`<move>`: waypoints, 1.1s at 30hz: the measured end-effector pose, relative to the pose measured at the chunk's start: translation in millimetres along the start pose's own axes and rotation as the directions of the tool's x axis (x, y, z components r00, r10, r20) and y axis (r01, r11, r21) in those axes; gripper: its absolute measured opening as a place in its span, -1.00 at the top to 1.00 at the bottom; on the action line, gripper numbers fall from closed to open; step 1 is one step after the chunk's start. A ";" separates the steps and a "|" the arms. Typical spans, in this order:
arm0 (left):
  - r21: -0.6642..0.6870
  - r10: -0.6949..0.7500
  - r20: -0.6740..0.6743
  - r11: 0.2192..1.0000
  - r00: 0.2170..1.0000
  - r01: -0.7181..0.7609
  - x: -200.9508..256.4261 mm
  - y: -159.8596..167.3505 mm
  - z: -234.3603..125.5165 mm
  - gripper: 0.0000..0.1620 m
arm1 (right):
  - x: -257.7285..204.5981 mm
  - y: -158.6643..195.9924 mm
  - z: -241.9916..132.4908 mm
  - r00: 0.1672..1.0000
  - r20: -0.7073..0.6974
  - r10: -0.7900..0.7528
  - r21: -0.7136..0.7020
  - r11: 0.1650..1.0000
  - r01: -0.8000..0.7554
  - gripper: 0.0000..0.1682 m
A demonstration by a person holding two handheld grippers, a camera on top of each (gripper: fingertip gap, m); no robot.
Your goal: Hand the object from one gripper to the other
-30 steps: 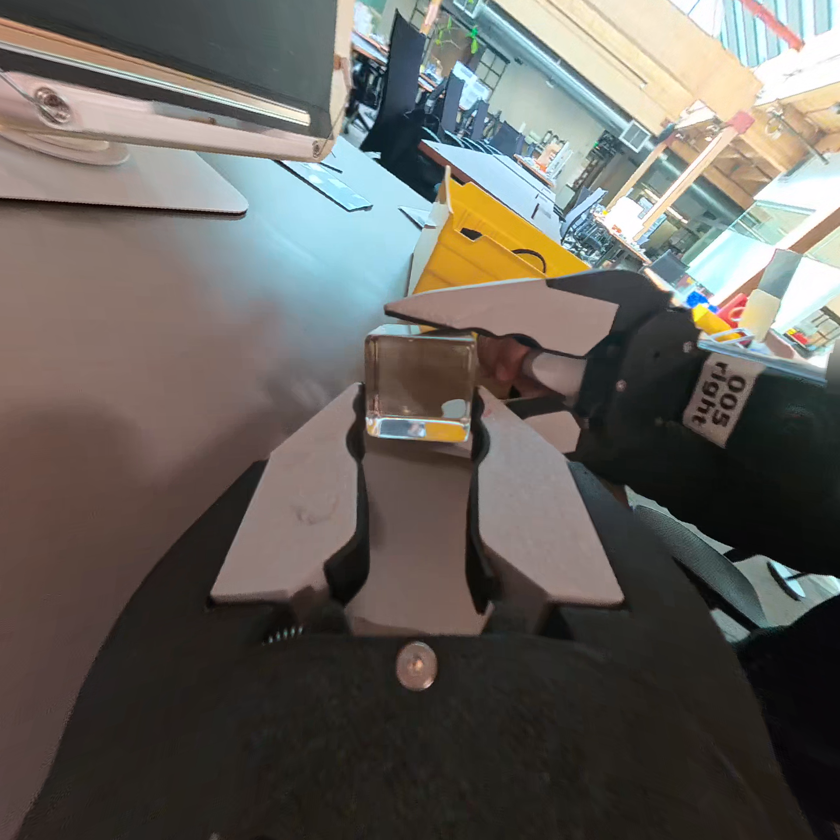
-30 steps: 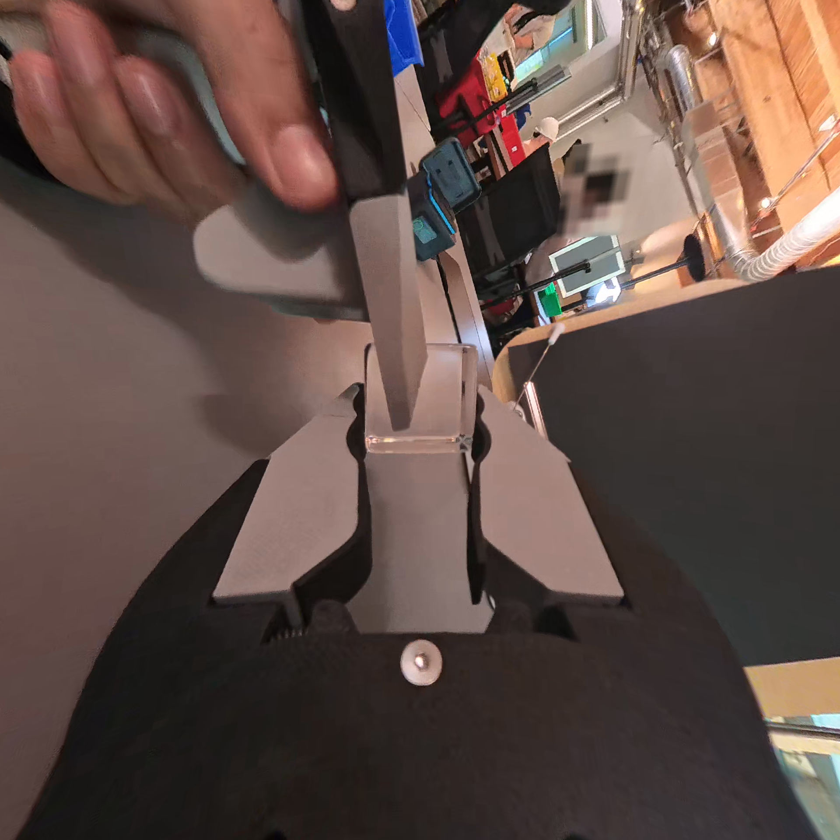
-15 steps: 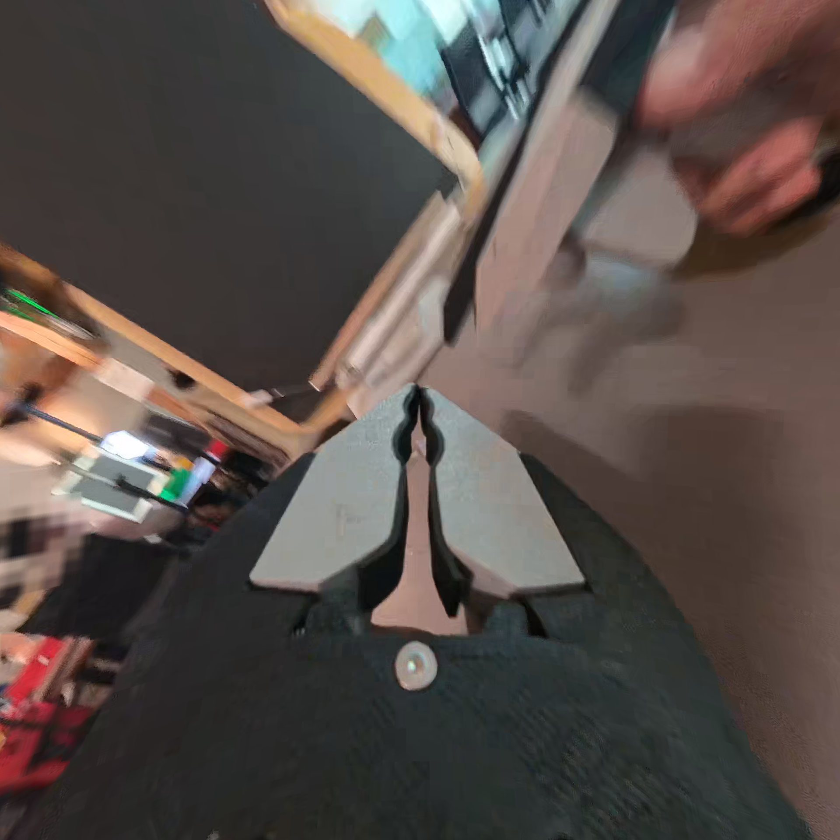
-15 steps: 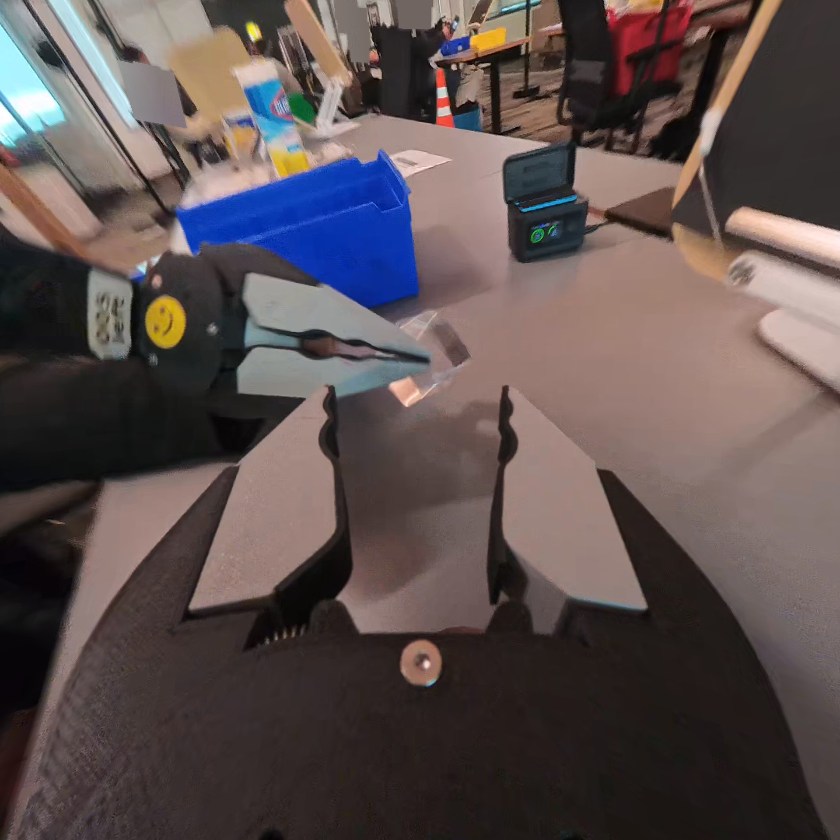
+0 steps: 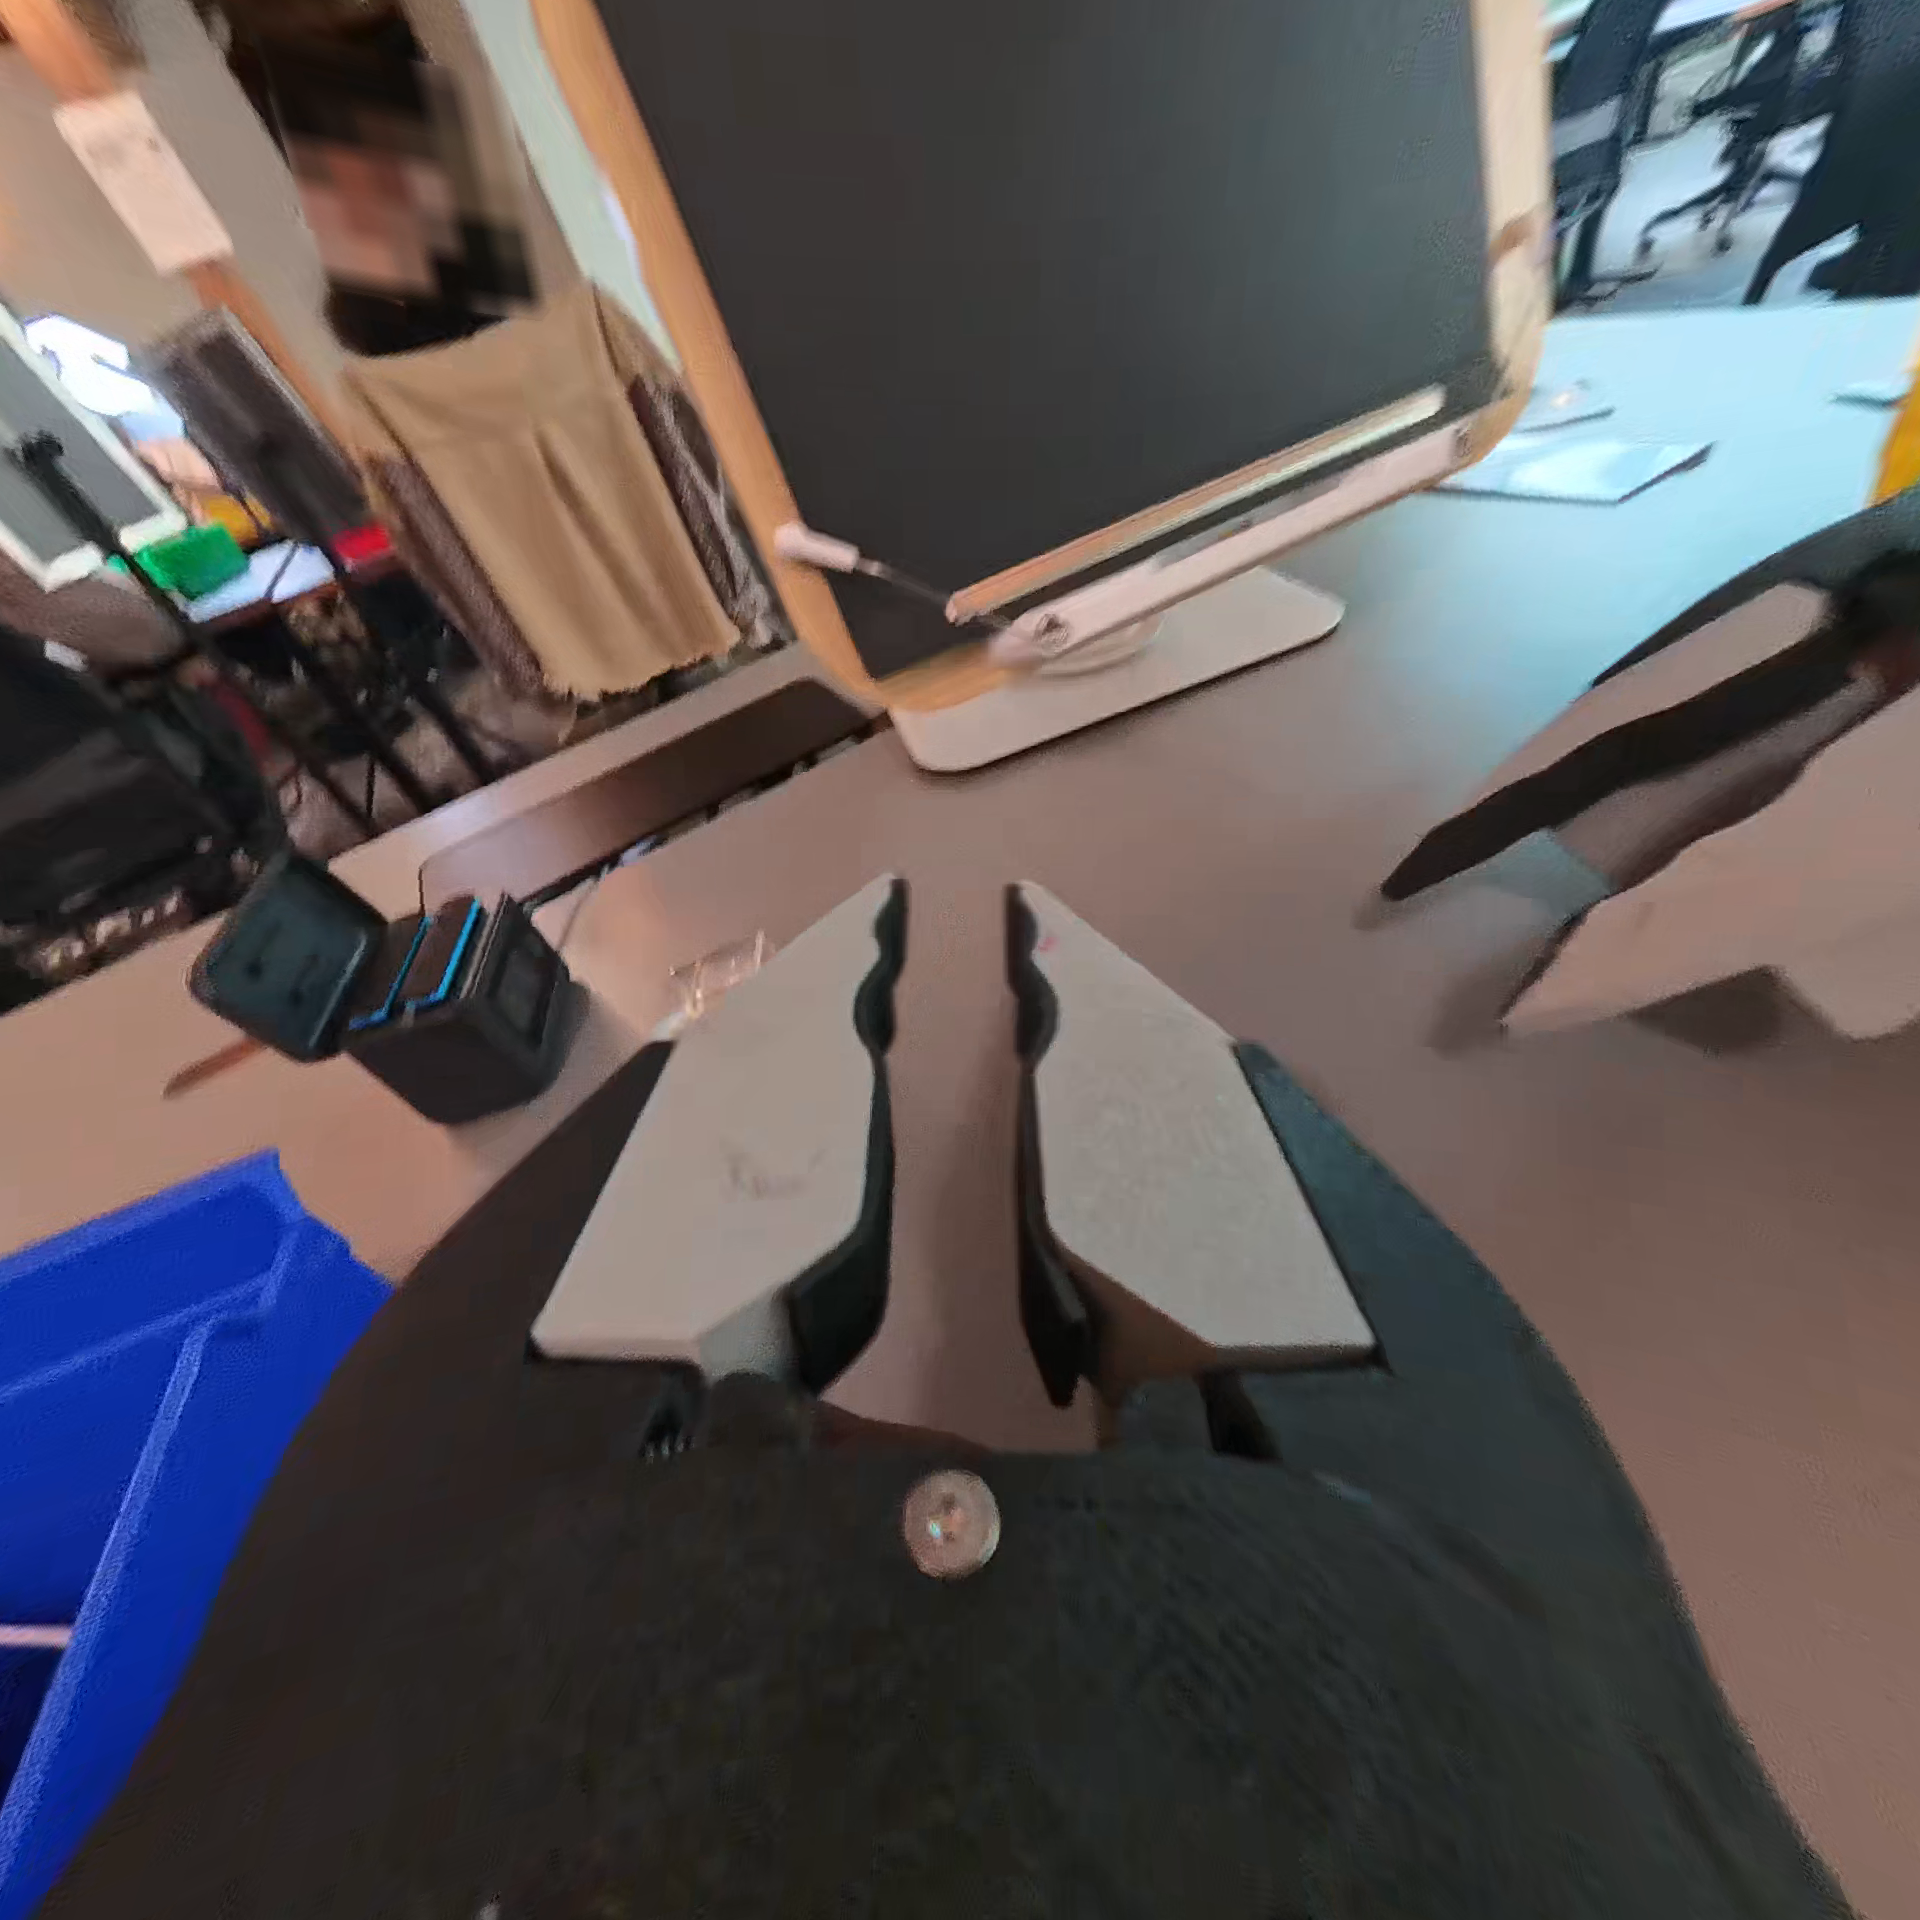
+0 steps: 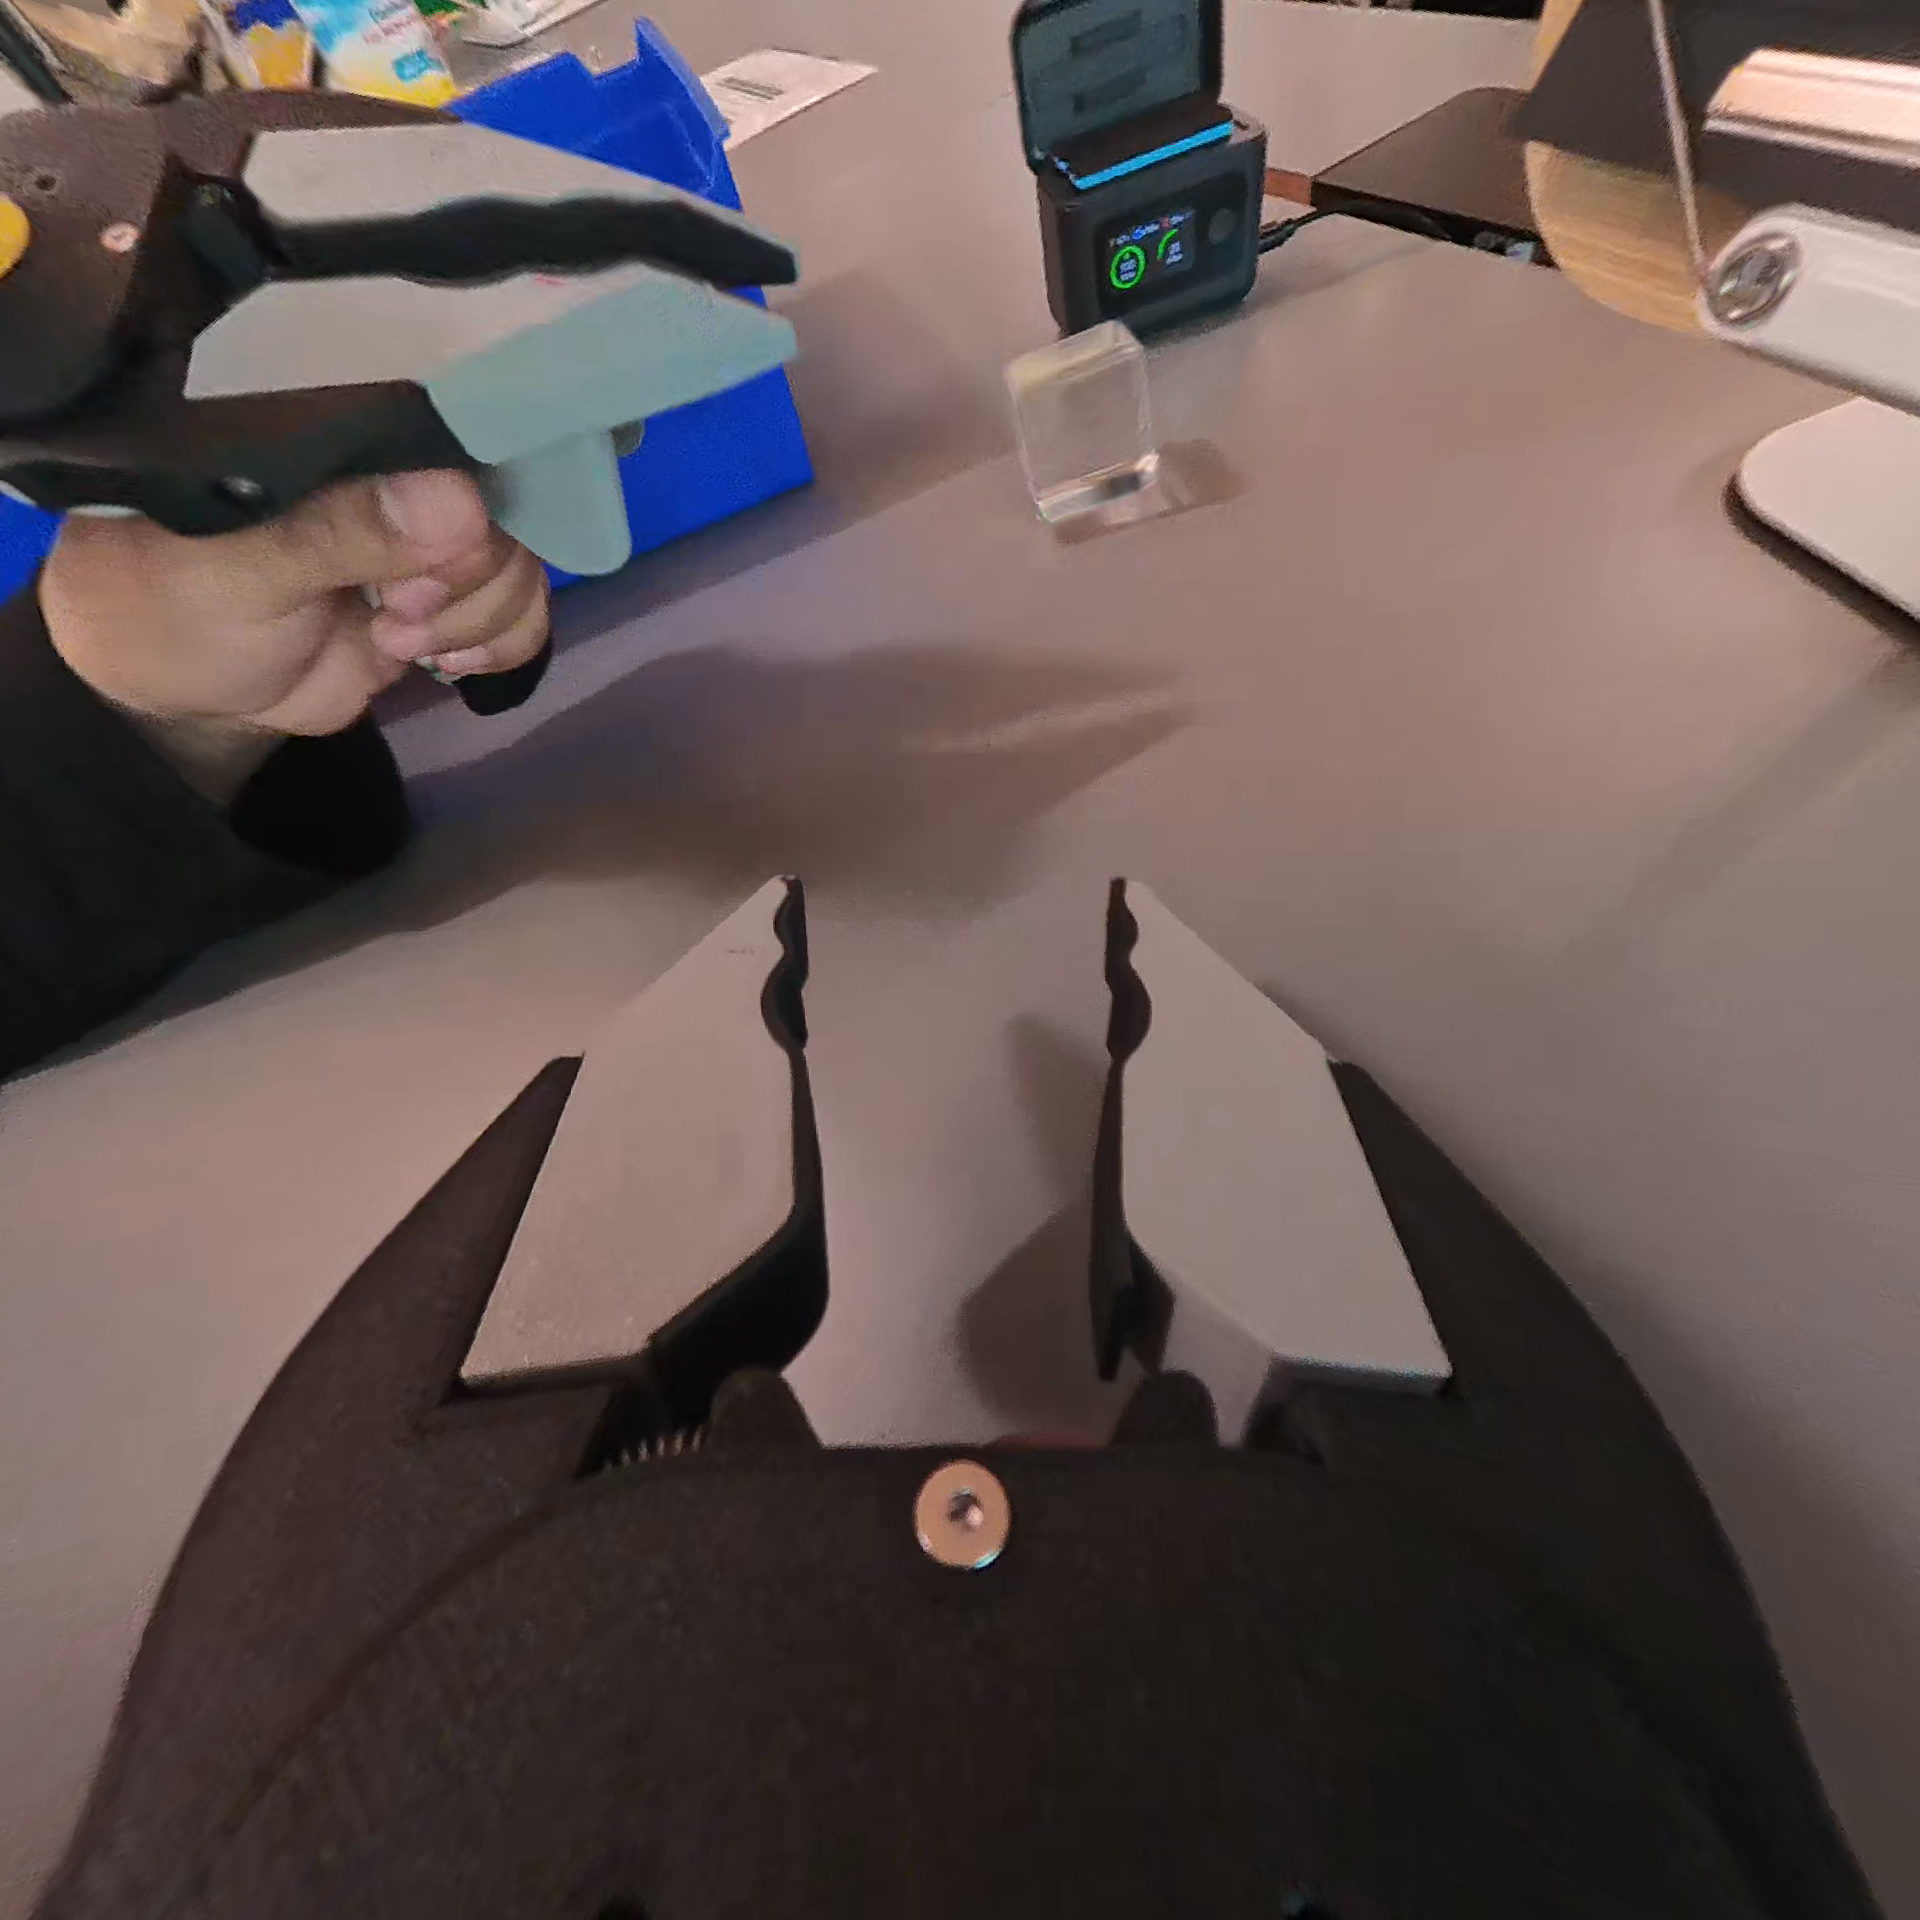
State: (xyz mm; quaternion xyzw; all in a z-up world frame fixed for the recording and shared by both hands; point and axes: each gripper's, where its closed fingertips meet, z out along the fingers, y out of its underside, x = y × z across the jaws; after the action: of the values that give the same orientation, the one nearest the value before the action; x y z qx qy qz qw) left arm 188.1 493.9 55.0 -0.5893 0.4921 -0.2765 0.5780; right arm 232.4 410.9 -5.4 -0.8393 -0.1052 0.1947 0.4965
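Note:
A clear cube (image 6: 1086,431) stands on the grey table (image 6: 1455,831), in no gripper's hold. In the left wrist view only a sliver of the cube (image 5: 717,971) shows past my left finger. My left gripper (image 5: 954,894) is empty, its jaws a narrow gap apart. It also shows in the right wrist view (image 6: 784,307), held above the table to the left of the cube. My right gripper (image 6: 951,888) is open and empty, well short of the cube. It also shows at the right of the left wrist view (image 5: 1423,956).
A black charging case (image 6: 1143,229) with its lid up stands just behind the cube. A blue bin (image 6: 727,436) sits at the left. A monitor's stand base (image 6: 1839,499) is at the right. A hand (image 6: 291,623) holds the left gripper. About 12 centimetres separates my left fingertips from my right.
One second ago both grippers were shut on the cube in the air. Both let go and swung apart. The cube now rests on the table.

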 end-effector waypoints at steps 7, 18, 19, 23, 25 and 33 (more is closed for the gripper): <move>-0.265 -0.062 0.102 0.960 0.993 0.088 -17.6 58.6 14.0 0.18 | 7.0 -4.9 -1.2 0.998 -0.057 -0.030 0.028 0.999 0.032 0.38; -0.489 -0.119 0.220 0.845 0.968 0.215 -89.6 79.1 71.5 0.05 | 6.8 -10.8 -2.9 0.999 -0.033 -0.020 0.065 0.998 0.022 0.41; -0.532 -0.123 0.212 0.818 0.969 0.220 -91.6 85.6 76.6 0.00 | 6.2 -11.5 -3.3 0.999 -0.028 -0.022 0.070 0.997 0.024 0.41; -0.691 -0.063 0.173 0.704 0.983 0.167 -96.3 108.2 87.2 0.00 | 4.2 -13.9 -5.0 1.000 -0.006 -0.022 0.084 0.996 0.023 0.40; -0.722 -0.084 0.132 0.675 0.988 0.154 -97.1 111.3 88.8 0.19 | 3.3 -14.0 -5.4 1.000 0.001 -0.025 0.085 0.996 0.024 0.40; -0.704 -0.045 -0.127 0.708 0.991 -0.058 -52.6 102.1 85.4 0.45 | 0.7 -16.2 -8.0 0.999 0.019 -0.031 0.093 0.995 0.029 0.41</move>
State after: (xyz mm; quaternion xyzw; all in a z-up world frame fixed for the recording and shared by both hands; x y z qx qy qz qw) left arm 218.9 591.7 -44.9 -0.7436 0.6002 -0.1044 0.2756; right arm 236.7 412.6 12.1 -0.8116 -0.1136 0.2006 0.5367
